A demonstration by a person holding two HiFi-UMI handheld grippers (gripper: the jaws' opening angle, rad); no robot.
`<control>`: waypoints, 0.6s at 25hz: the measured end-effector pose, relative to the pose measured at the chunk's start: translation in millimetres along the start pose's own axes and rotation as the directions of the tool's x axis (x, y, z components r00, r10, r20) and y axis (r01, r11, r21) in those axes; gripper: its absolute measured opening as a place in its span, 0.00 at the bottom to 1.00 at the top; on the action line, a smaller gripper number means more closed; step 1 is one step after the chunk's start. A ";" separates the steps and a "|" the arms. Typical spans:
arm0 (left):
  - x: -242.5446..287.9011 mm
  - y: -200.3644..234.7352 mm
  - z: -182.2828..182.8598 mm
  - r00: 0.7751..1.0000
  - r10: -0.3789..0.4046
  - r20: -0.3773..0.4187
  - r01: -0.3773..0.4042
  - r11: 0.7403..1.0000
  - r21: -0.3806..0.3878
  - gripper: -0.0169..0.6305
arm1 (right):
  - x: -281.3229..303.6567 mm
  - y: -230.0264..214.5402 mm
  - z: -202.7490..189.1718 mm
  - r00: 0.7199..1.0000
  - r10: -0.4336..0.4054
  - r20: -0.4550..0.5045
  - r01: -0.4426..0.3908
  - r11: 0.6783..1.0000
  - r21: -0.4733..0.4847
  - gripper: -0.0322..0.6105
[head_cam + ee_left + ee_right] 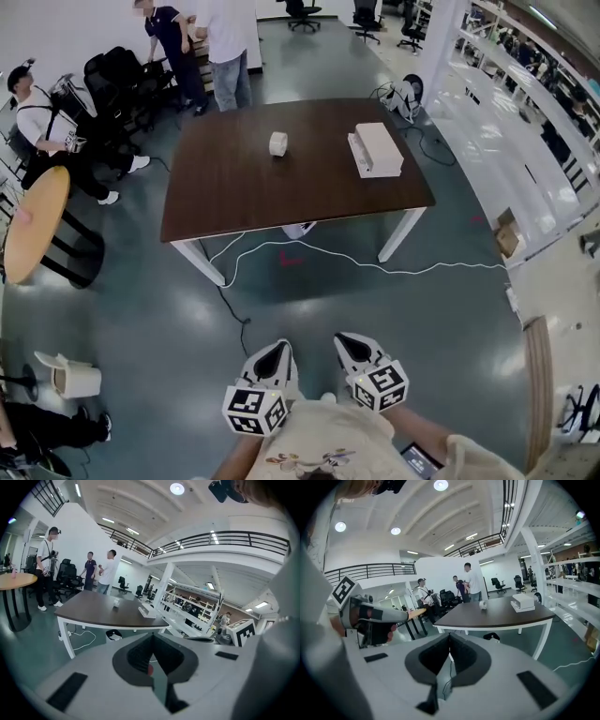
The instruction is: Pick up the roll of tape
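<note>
The roll of tape [278,143] is a small whitish ring standing near the middle of a dark brown table [234,202]; it also shows far off in the left gripper view [116,603] and the right gripper view [483,604]. Both grippers are held low in front of the person, over the floor and well short of the table. My left gripper [278,348] [152,636] has its jaws pressed together with nothing between them. My right gripper [346,340] [449,637] is shut and empty as well.
A white box [376,150] lies on the table's right part. A white cable [375,265] and a dark cable run across the floor before the table. Two people [211,42] stand at its far left corner. A round wooden table [36,225] and chairs are left, white shelving [525,103] right.
</note>
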State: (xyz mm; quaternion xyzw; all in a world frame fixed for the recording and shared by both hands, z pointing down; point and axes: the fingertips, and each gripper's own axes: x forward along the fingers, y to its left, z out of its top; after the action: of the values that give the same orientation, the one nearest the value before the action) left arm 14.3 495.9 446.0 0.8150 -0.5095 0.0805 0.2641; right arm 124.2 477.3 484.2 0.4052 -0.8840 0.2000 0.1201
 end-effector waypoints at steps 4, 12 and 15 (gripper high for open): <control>21.1 38.9 36.2 1.000 -0.003 0.008 0.003 1.000 0.001 0.04 | 50.1 -11.0 33.3 1.000 -0.007 -0.004 0.007 1.000 0.011 0.06; 61.9 114.4 88.0 0.999 -0.047 -0.006 0.047 0.999 0.013 0.04 | 140.5 -31.5 79.1 0.999 -0.043 -0.026 0.043 0.999 0.009 0.06; 70.1 140.6 104.5 0.998 -0.056 -0.001 0.056 0.998 0.023 0.04 | 169.8 -33.2 93.8 0.998 -0.057 -0.013 0.057 0.998 0.024 0.06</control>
State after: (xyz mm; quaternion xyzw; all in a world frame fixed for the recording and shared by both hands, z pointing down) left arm -90.1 339.0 434.4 0.8318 -0.4856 0.0793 0.2569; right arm 35.8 301.9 472.6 0.4306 -0.8687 0.2096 0.1264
